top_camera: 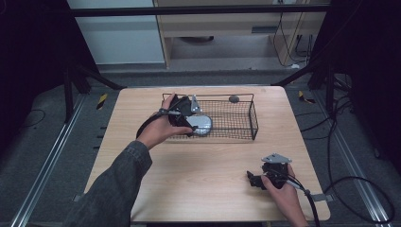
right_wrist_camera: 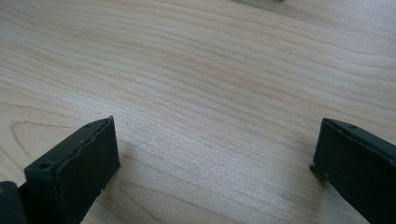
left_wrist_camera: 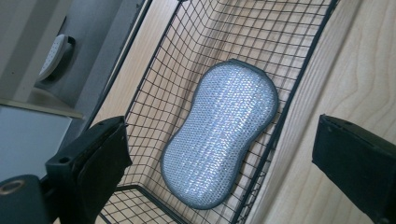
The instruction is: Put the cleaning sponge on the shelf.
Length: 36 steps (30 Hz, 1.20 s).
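Nearest the person, the right tongs point(top_camera: 257, 181) rest low over the front right corner of the desk point(top_camera: 203, 184), jaws spread wide with nothing but bare wood grain between them in the right gripper view; this hand looks parked and out of the work. Farther in, the person's left hand point(top_camera: 158, 130) carries the left tongs point(left_wrist_camera: 219, 158) at the left end of the black wire basket point(top_camera: 253, 116), and the jaws stand wide apart, gripping nothing. Between and beyond them in the left gripper view lies the silver mesh scouring pad point(left_wrist_camera: 222, 137), flat on the basket floor near the left end, one edge close to the near wire wall. Whether the step in hand is an approach to pick the pad up or a withdrawal after setting it down cannot be settled from this moment alone; the open jaws framing the pad suit either. If it is a pick, the next move calls for lowering the jaws inside the wire walls to straddle the pad's narrow waist, then closing. At the basket's far rim sits a small dark rounded object point(top_camera: 233, 99).
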Available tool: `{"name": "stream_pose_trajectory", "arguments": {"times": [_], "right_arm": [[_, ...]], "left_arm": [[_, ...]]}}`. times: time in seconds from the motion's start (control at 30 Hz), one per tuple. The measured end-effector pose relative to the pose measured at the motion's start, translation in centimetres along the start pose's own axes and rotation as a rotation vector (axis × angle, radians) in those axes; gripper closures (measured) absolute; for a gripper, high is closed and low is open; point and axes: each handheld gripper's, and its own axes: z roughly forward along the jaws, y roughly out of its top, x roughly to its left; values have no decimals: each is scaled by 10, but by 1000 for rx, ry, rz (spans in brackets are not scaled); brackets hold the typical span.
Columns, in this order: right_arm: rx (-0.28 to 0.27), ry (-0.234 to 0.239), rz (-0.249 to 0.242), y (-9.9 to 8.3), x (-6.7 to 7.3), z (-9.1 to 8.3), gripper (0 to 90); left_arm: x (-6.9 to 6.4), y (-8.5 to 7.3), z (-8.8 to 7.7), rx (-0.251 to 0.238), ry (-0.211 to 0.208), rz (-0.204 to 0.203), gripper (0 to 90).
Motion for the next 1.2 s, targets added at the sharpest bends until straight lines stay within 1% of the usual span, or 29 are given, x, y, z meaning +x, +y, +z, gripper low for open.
{"name": "stream_pose_trajectory", "arguments": {"times": [0.17,0.27,0.33,0.4,0.43,0.5,0.57,0.7,0.87,0.93,1.03,1.1,1.2], "right_arm": [[0,-3,-5,0,0,0,4],[0,-3,-1,0,0,0,4],[-3,-4,-4,0,0,0,4],[-3,-3,-1,0,0,0,4],[0,0,9,0,1,0,4],[0,-3,7,0,1,0,4],[-1,-6,6,0,1,0,5],[-1,-6,7,0,1,0,5],[0,-5,7,0,1,0,4],[0,-5,7,0,1,0,4],[-1,-6,8,0,2,0,4],[-1,-6,7,0,2,0,4],[-1,-8,5,0,2,0,4]], "left_arm": [[-8,-2,-7,-21,-9,-28,34],[-12,-4,-9,-29,-4,-39,34],[-15,-5,-11,-31,-1,-55,35],[-18,-7,-14,-36,-10,-77,33],[-20,-8,-16,-47,-15,-92,33],[-24,-10,-19,-54,-24,-112,33],[-28,-13,-22,-52,-18,-116,34],[-35,-20,-29,-62,-30,-154,34],[-44,-31,-33,-65,-29,-185,36],[-48,-36,-33,-67,-35,-200,36],[-54,-43,-34,-69,-41,-212,36],[-59,-48,-34,-61,-46,-214,36],[-64,-55,-35,-61,-50,-230,38]]}}
